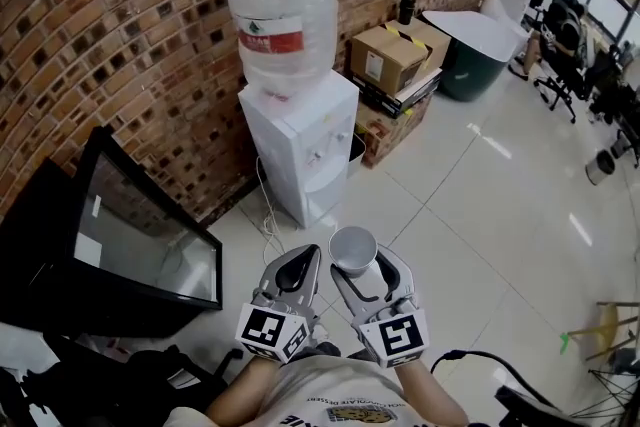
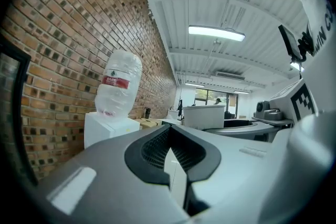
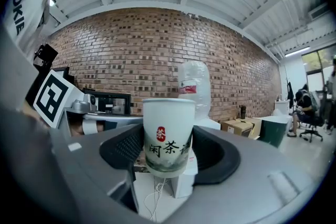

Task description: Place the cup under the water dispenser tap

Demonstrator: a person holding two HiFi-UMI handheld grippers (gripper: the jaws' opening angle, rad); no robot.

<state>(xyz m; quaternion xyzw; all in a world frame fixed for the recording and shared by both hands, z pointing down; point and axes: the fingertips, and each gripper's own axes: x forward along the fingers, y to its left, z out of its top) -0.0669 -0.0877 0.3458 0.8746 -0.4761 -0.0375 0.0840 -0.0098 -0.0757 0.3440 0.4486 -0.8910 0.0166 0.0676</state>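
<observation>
My right gripper point(image 1: 360, 269) is shut on a white paper cup point(image 1: 353, 249) and holds it upright above the floor tiles. In the right gripper view the cup point(image 3: 168, 134) carries red and green print and sits between the dark pads point(image 3: 123, 150). The white water dispenser point(image 1: 300, 147) stands against the brick wall just ahead of both grippers, with a clear bottle point(image 1: 280, 15) on top and its taps point(image 1: 318, 156) on the front. My left gripper point(image 1: 304, 257) rides beside the right one, shut with nothing in it; its tips meet in the left gripper view point(image 2: 169, 128).
A black screen point(image 1: 140, 245) leans on the wall at the left. A white cable point(image 1: 268, 215) trails on the floor by the dispenser's foot. Cardboard boxes point(image 1: 395, 55) and a dark tub with a white top point(image 1: 475, 50) stand to the right along the wall. Office chairs point(image 1: 570, 35) are farther off.
</observation>
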